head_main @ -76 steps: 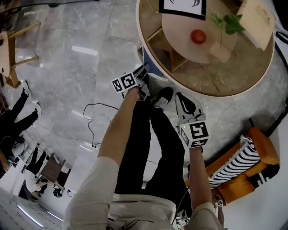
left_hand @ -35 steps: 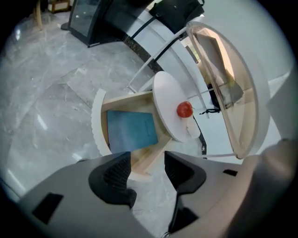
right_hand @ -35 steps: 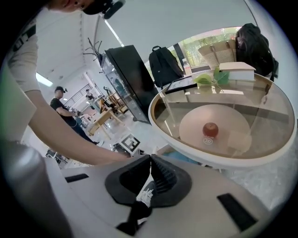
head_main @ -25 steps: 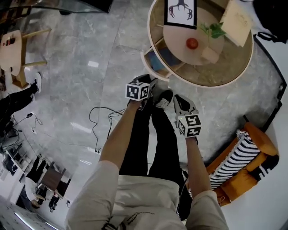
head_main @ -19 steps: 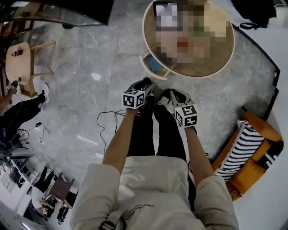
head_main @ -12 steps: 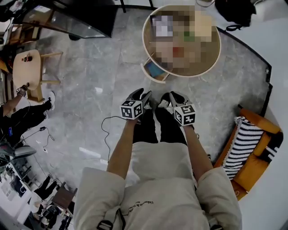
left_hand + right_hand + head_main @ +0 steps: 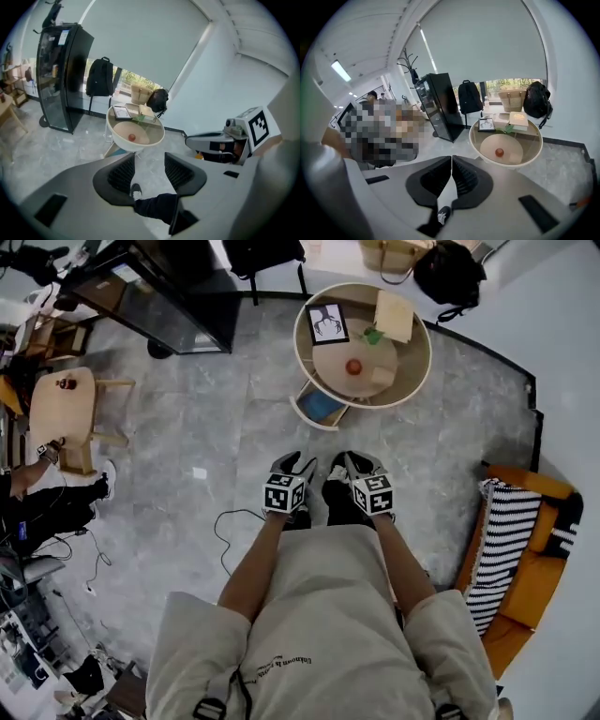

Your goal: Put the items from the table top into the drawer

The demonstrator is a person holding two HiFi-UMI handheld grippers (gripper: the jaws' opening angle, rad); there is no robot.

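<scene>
A round two-level table (image 7: 414, 354) stands far ahead. On it are a red apple (image 7: 353, 367), a framed picture (image 7: 327, 322), a book (image 7: 395, 315), a small plant (image 7: 373, 336) and a pale block (image 7: 382, 376). Its drawer (image 7: 322, 406) is pulled out toward me, blue inside. My left gripper (image 7: 294, 463) is open and empty, held over my feet. My right gripper (image 7: 352, 459) is beside it, shut on nothing. The left gripper view shows the table (image 7: 157, 135) and apple (image 7: 132, 137) beyond the open left gripper (image 7: 150, 164). In the right gripper view the right gripper (image 7: 451, 161) has its jaws touching.
A black cabinet (image 7: 178, 296) stands to the table's left and a dark backpack (image 7: 450, 273) behind it. An orange chair with a striped cushion (image 7: 516, 540) is at the right. A cable (image 7: 225, 521) lies on the grey floor. A small wooden table (image 7: 61, 409) and people are far left.
The table has shrunk and moved away in the head view as the view backed off. Both grippers have drawn in close together near my body.
</scene>
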